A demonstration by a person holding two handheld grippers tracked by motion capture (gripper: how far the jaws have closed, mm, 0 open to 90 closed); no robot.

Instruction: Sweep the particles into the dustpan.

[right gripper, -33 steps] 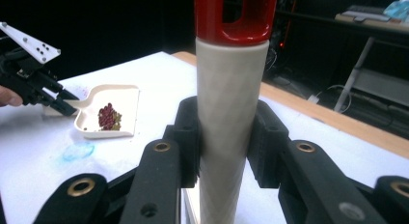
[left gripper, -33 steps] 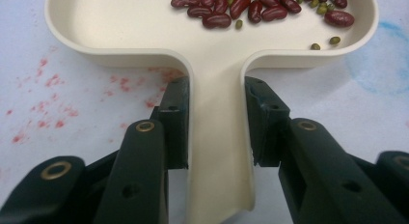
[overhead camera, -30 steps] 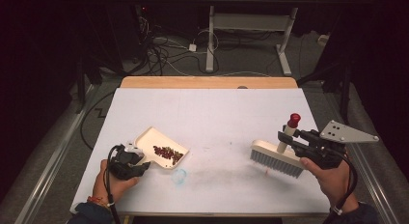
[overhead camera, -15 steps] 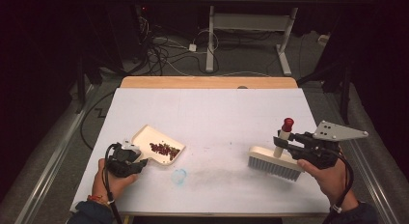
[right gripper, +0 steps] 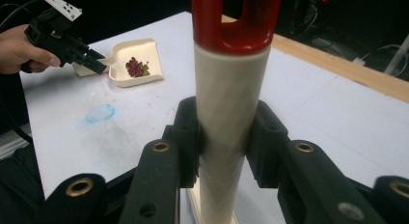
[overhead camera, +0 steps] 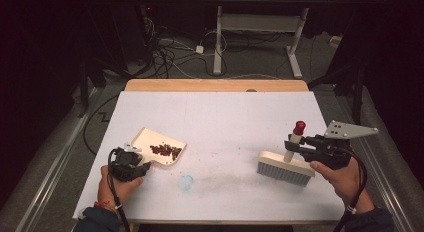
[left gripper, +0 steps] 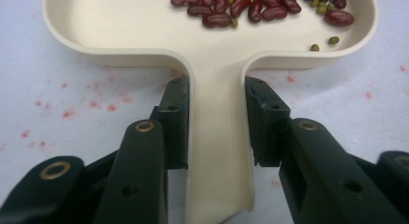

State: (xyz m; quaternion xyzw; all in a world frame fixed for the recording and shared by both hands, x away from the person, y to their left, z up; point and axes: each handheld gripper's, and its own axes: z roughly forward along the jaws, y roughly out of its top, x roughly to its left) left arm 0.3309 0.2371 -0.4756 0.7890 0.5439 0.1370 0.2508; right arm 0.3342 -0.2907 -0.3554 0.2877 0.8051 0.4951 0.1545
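Dustpan [overhead camera: 159, 148], lower left of the frame, looks light, stiff plastic; your left gripper [left gripper: 215, 119] clamps its flat handle, so keep it level or the beans [left gripper: 251, 6] slide. Lower right, your right gripper [right gripper: 225, 137] grasps the brush [overhead camera: 286, 166] by its smooth upright handle.

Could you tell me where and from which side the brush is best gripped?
Grip the brush by its upright cream handle, below the red cap, coming in level from the side: the round post stands clear above the bristle block, as the right gripper shows.
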